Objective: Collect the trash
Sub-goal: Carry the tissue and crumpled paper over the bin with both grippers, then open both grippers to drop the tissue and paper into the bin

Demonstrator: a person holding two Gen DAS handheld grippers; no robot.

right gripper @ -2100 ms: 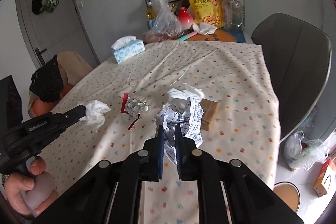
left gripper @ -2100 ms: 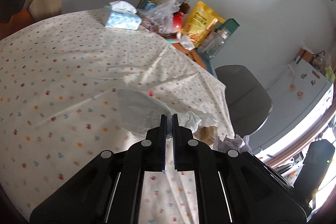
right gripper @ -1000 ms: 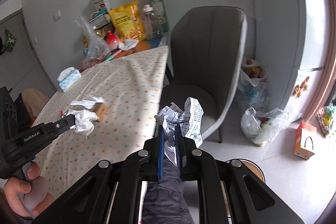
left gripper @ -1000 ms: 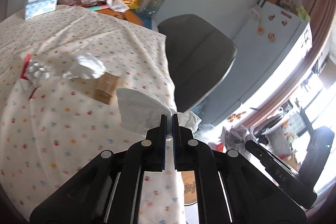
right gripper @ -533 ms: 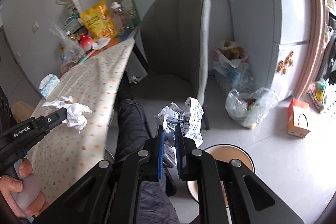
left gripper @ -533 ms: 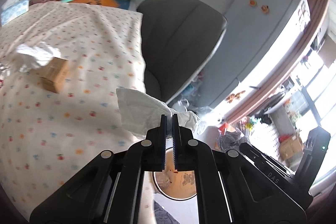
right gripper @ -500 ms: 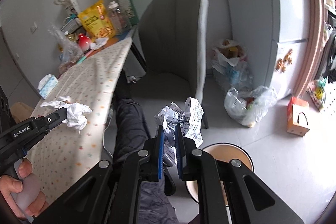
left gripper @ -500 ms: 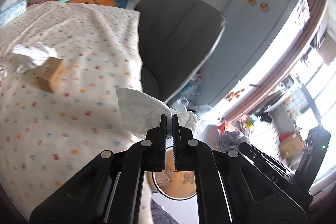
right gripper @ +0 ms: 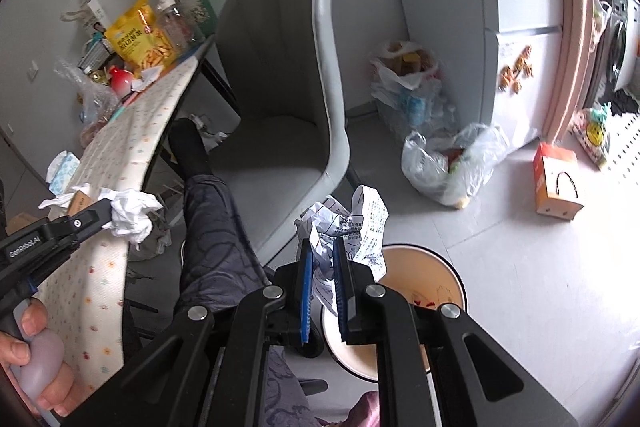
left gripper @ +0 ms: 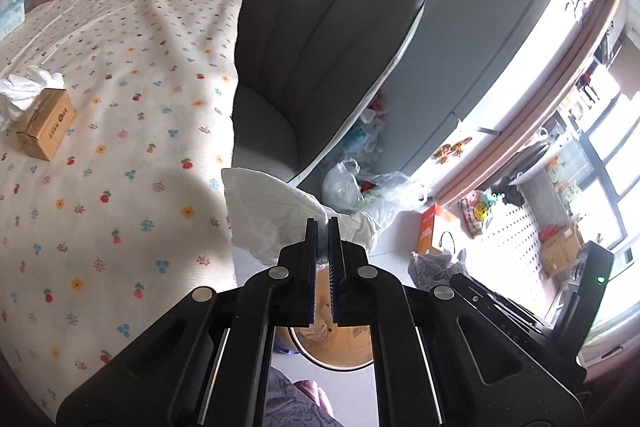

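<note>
On the floor, the round bin (right gripper: 448, 275) holds a few scraps.

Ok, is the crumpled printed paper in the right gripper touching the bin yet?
Apart. The right wrist view shows the printed paper clamped between the right gripper fingers, held in the air above the bin on the floor.

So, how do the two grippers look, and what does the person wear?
Both grippers are matte black frames with silver rivets. The left gripper and the right gripper have blue ribbed pads. The left one carries white lettering on its side and a pale grey handle. The person wears dark patterned trousers.
</note>
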